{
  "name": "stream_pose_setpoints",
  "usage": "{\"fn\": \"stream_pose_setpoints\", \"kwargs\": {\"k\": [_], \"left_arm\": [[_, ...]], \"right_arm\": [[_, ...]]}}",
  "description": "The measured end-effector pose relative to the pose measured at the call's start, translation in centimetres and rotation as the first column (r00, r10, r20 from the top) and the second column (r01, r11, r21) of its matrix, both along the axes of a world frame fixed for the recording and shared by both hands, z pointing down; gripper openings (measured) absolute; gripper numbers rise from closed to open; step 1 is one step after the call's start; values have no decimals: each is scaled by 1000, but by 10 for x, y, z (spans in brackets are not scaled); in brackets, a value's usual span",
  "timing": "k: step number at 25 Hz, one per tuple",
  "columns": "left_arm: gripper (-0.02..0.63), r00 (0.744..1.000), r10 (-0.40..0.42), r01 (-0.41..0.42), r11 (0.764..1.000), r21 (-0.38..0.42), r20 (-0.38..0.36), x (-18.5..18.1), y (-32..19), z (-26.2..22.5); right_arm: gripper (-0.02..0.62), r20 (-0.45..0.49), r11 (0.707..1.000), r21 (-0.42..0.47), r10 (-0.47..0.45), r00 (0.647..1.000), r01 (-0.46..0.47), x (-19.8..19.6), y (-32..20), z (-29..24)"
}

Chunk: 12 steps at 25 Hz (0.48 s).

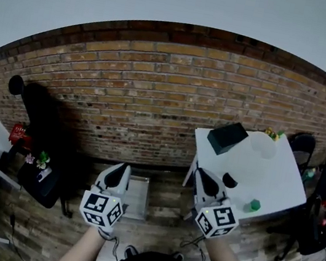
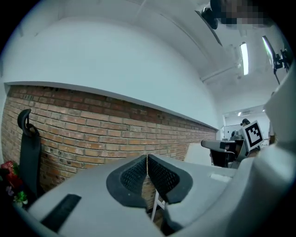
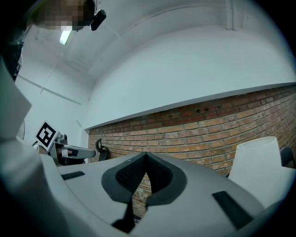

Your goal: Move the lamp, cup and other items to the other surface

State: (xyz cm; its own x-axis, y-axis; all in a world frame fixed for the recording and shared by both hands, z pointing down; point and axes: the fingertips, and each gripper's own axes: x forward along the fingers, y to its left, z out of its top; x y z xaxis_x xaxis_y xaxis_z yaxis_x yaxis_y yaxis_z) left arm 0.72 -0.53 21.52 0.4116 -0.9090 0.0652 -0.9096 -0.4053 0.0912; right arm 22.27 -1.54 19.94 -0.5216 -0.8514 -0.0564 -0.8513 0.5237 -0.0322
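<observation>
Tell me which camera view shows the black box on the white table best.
The head view: the black box sits in full sight at the white table's far left corner. Neither gripper view shows it; both face the brick wall instead.

The near left corner of the white table (image 1: pixel 273 177) is hidden under the right gripper (image 1: pixel 203 174). A green thing (image 1: pixel 254 205) by the table's front edge and a yellow-green one (image 1: pixel 272 133) at its far edge are too small to be identified. A black chair (image 1: pixel 303 145) behind the table is partly hidden by it.
</observation>
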Motion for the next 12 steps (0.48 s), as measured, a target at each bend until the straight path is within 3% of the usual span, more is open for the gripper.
{"fn": "stream_pose_setpoints", "kwargs": {"k": [12], "left_arm": [[8, 1000, -23, 23, 1000, -17, 7, -13, 7, 11]], "right_arm": [[4, -10, 999, 9, -47, 999, 47, -18, -1, 6]]}}
